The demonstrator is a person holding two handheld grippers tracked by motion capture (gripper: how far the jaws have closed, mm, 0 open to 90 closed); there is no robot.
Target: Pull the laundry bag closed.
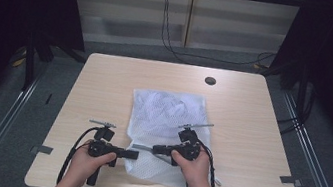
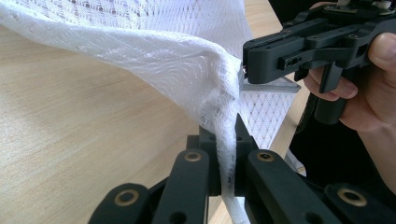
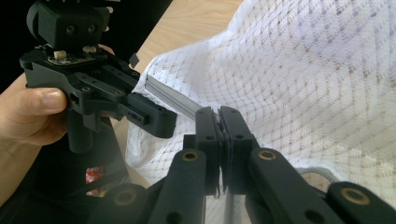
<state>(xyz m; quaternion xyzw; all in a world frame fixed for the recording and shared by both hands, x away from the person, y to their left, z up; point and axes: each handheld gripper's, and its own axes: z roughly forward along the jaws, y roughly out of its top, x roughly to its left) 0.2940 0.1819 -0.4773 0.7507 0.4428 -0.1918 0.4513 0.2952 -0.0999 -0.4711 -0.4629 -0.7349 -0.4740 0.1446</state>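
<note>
As I looked down from the high view, the white mesh laundry bag [image 1: 165, 124] lay mid-table, long axis running away from me, my left gripper [image 1: 131, 154] and right gripper [image 1: 156, 148] facing each other at its near edge. In the left gripper view, my jaws were clamped on a bunched fold of mesh. In the right gripper view, mine were pinched shut on its grey zipper strip [image 3: 173, 99], which ran leftward toward the other gripper.

One mesh bag [image 1: 170, 119], two tools [image 1: 145, 152].

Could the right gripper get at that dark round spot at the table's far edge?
Probably, but not freely: the right gripper is shut on the mesh bag, so the bag would drag along toward the round spot; bare tabletop lies between.
</note>
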